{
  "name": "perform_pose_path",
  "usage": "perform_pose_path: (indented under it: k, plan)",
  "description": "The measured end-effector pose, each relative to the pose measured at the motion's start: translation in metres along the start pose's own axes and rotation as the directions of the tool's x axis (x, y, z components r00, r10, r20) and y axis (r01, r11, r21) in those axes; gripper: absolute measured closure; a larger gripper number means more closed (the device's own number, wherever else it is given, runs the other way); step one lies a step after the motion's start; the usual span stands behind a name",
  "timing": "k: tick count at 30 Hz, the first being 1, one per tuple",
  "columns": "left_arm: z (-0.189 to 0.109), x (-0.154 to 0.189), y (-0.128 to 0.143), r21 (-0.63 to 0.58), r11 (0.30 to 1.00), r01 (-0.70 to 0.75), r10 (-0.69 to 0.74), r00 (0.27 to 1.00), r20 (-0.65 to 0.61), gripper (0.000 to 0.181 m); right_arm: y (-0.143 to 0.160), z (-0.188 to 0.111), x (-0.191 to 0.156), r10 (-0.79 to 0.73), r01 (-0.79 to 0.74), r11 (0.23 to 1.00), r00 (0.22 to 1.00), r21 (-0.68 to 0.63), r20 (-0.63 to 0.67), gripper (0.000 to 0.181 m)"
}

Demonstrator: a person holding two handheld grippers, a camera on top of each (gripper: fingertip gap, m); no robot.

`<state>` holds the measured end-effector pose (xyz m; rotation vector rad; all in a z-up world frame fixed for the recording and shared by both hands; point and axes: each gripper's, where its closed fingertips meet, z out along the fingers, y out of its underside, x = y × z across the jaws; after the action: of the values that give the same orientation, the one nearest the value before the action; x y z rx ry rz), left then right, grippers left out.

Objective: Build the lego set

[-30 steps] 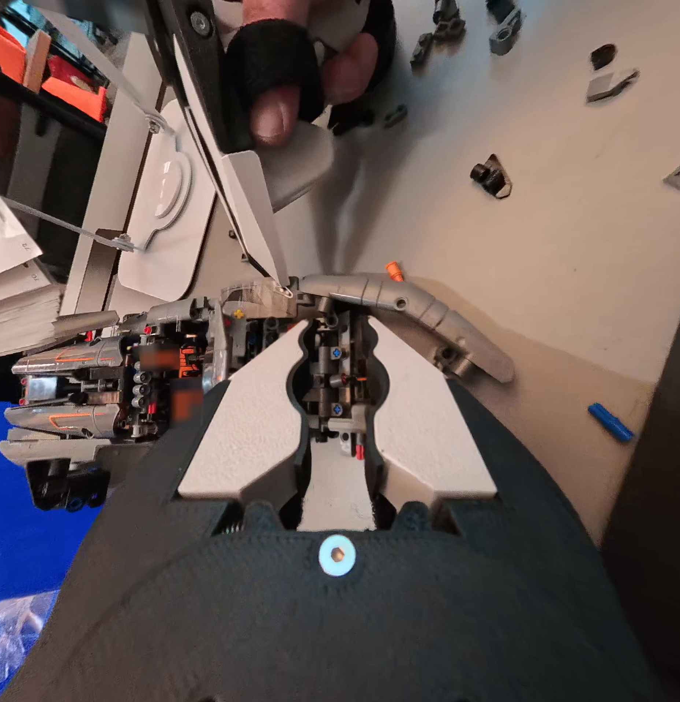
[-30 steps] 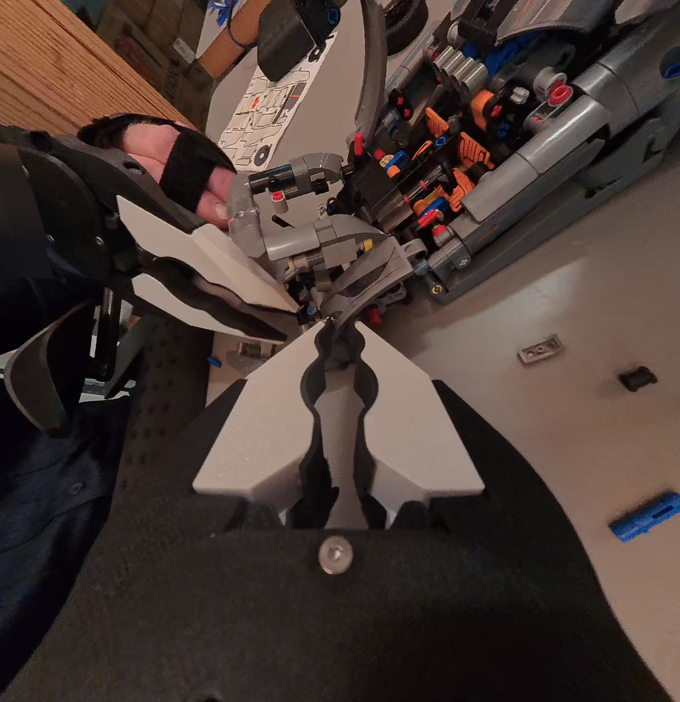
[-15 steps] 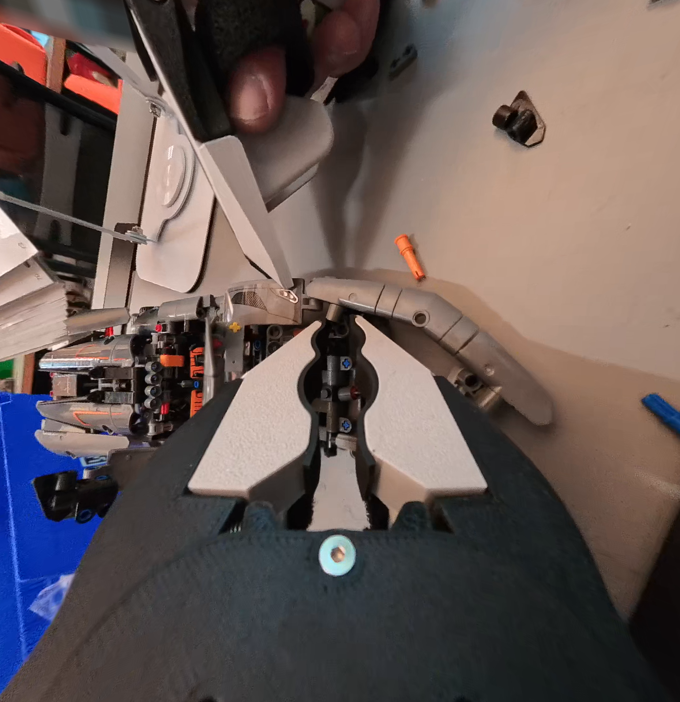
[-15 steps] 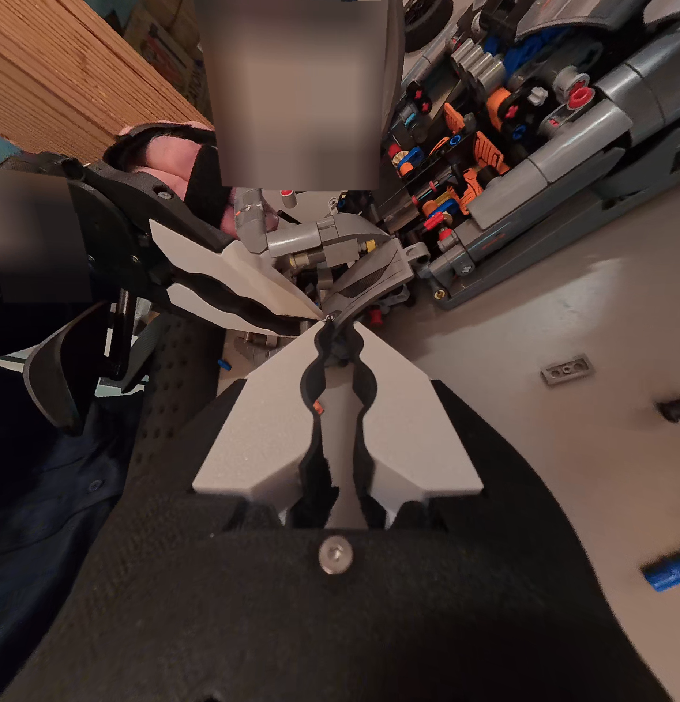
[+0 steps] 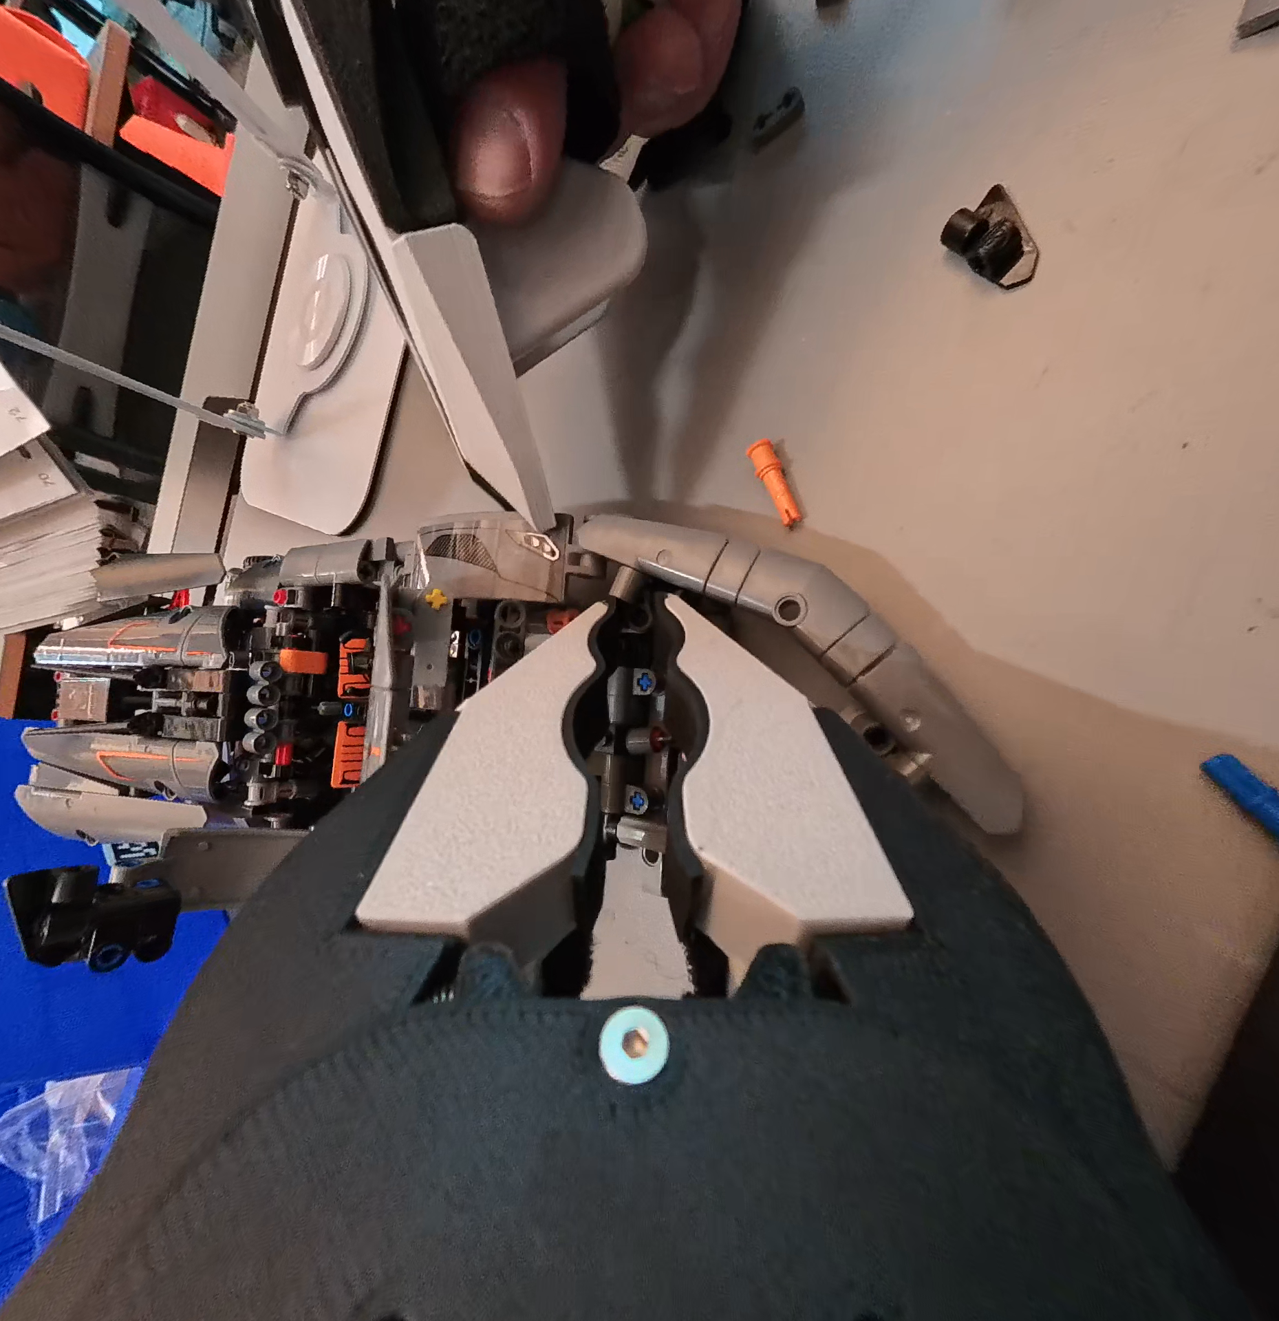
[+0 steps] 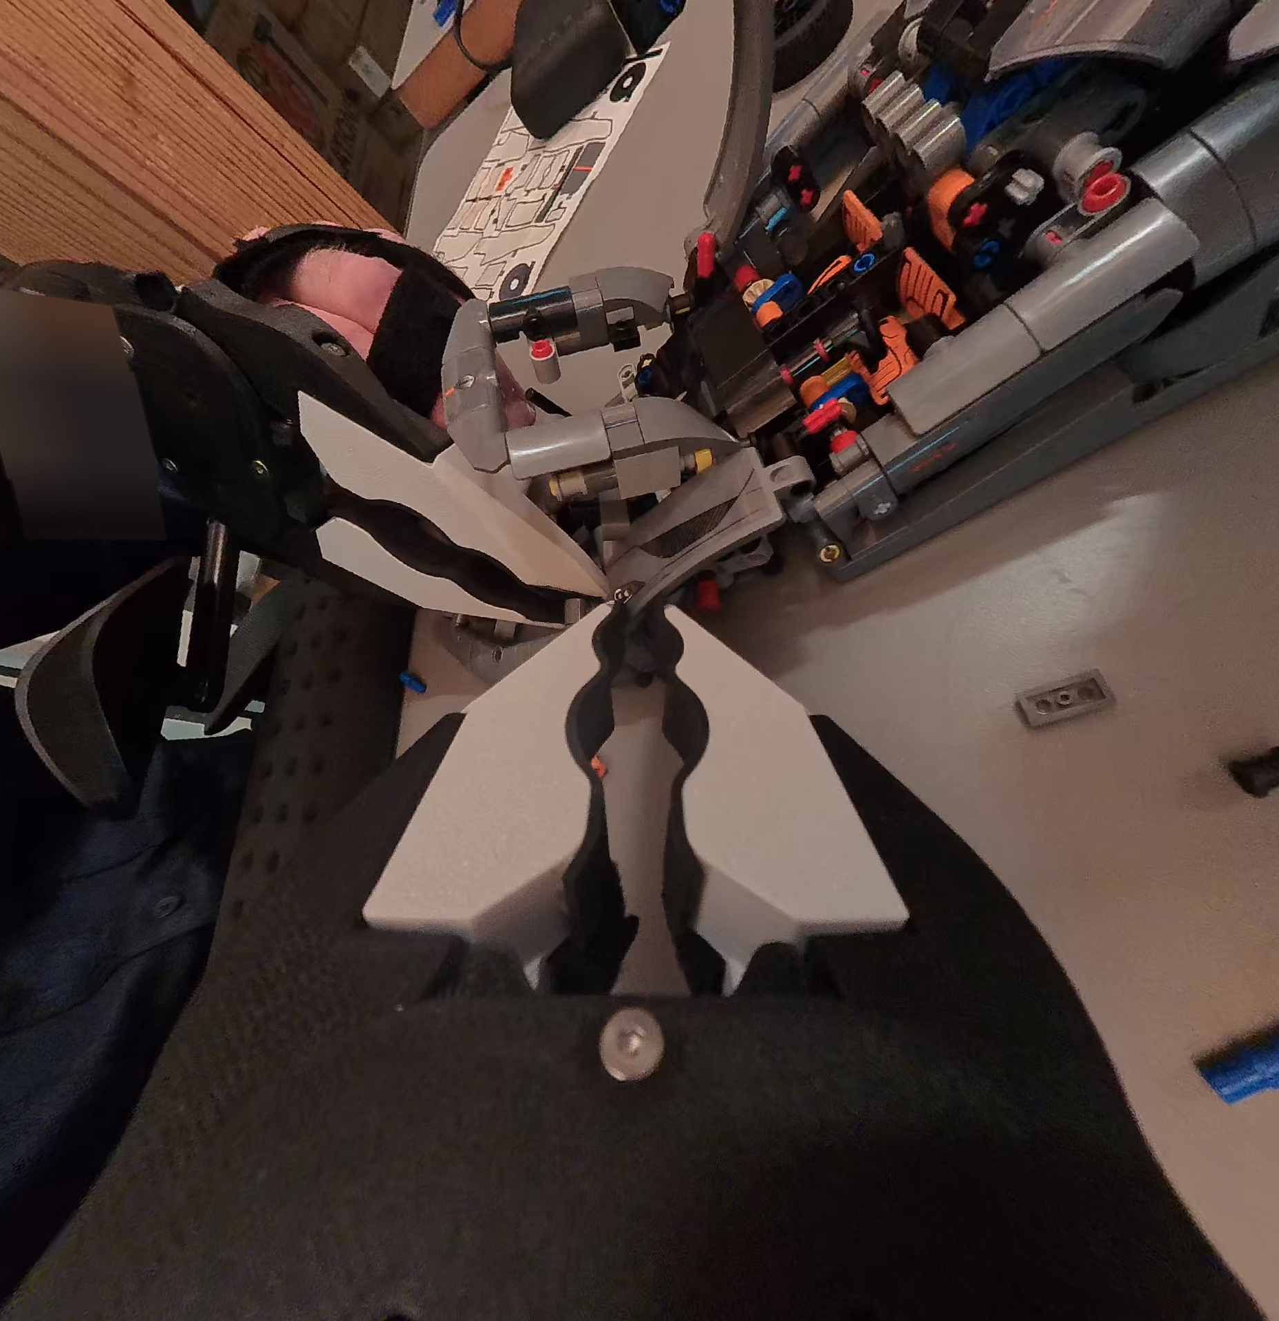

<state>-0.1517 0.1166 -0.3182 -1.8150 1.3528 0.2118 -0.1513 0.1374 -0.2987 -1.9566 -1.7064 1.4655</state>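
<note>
Lego model [image 5: 279,686] sits pinched by both claws [image 5: 636,615] [image 6: 640,622], orange pin [image 5: 773,480] and blue piece [image 5: 1254,797] lying nearby.

black textured gripper [image 5: 636,615] bodies, pale grey wedge fingers [image 5: 493,772], silver centre screw [image 5: 633,1045].

The right gripper [image 6: 638,620] pinches the tip of a grey curved panel [image 6: 700,532] on a small grey subassembly [image 6: 593,443]. The left gripper [image 6: 586,582] comes in from the left, its tips closed on the same spot. Behind stands the large grey car model [image 6: 1015,300]. A grey plate [image 6: 1064,698] and a blue piece [image 6: 1254,1072] lie on the table [image 6: 979,858]
</note>
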Motion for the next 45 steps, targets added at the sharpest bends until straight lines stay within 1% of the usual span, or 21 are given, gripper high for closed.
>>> perform_pose_path:
  k: [8,13,15,17,18,21,23,25,29,31,33,36,39,45]
  plan:
    - [0.000,0.000,0.001,0.014,1.000,0.014,-0.014,1.000,-0.012,0.175,0.001,-0.002,0.000,-0.003,0.003,1.000,1.000,-0.012,0.004,0.179]
    - [0.000,0.000,0.001,0.012,1.000,0.012,-0.011,1.000,-0.012,0.175,0.001,-0.002,0.001,-0.027,0.027,1.000,0.999,-0.013,-0.018,0.179]
    - [0.000,0.000,0.001,0.011,1.000,0.010,-0.010,1.000,-0.014,0.175,0.002,-0.003,0.000,-0.054,0.053,0.998,0.998,-0.026,-0.035,0.177]
    - [-0.001,0.000,0.001,0.009,1.000,0.003,-0.003,1.000,-0.008,0.175,0.004,-0.004,0.000,-0.056,0.055,0.998,0.998,-0.040,-0.041,0.165]
    - [-0.001,-0.001,0.002,0.006,1.000,-0.002,0.002,1.000,-0.003,0.175,0.006,-0.005,0.000,-0.061,0.059,0.997,0.997,-0.053,-0.042,0.162]
    - [-0.002,-0.001,0.005,0.007,1.000,0.007,-0.007,1.000,-0.001,0.175,0.008,-0.002,-0.001,-0.106,0.100,0.992,0.991,-0.083,-0.078,0.162]
    - [-0.002,-0.001,0.005,0.011,1.000,0.015,-0.015,1.000,-0.003,0.174,0.007,0.001,-0.002,-0.130,0.123,0.989,0.987,-0.086,-0.092,0.166]
    - [-0.002,-0.001,0.006,0.007,1.000,0.008,-0.008,1.000,0.001,0.174,0.008,0.004,-0.003,-0.128,0.121,0.989,0.988,-0.087,-0.090,0.174]
    - [-0.002,-0.002,0.006,0.010,1.000,0.013,-0.013,1.000,-0.006,0.174,0.006,0.005,-0.003,-0.094,0.090,0.994,0.993,-0.065,-0.069,0.179]
    - [-0.003,-0.002,0.006,0.014,1.000,0.022,-0.021,1.000,-0.013,0.174,0.006,0.005,-0.003,-0.095,0.091,0.994,0.993,-0.060,-0.071,0.177]
    - [-0.003,-0.002,0.007,0.022,0.999,0.027,-0.027,1.000,-0.016,0.174,0.007,0.004,0.001,-0.084,0.078,0.995,0.992,-0.067,-0.090,0.163]
    - [-0.004,-0.002,0.008,0.025,0.999,0.032,-0.032,0.999,-0.019,0.175,0.009,0.004,0.000,-0.107,0.101,0.992,0.991,-0.079,-0.075,0.171]
    - [-0.004,-0.002,0.008,0.031,0.999,0.042,-0.041,0.999,-0.026,0.175,0.010,0.006,-0.002,-0.165,0.157,0.983,0.983,-0.092,-0.086,0.171]
    - [-0.006,-0.002,0.009,0.052,0.997,0.058,-0.057,0.998,-0.034,0.176,0.008,0.008,-0.002,-0.220,0.211,0.973,0.970,-0.089,-0.107,0.172]
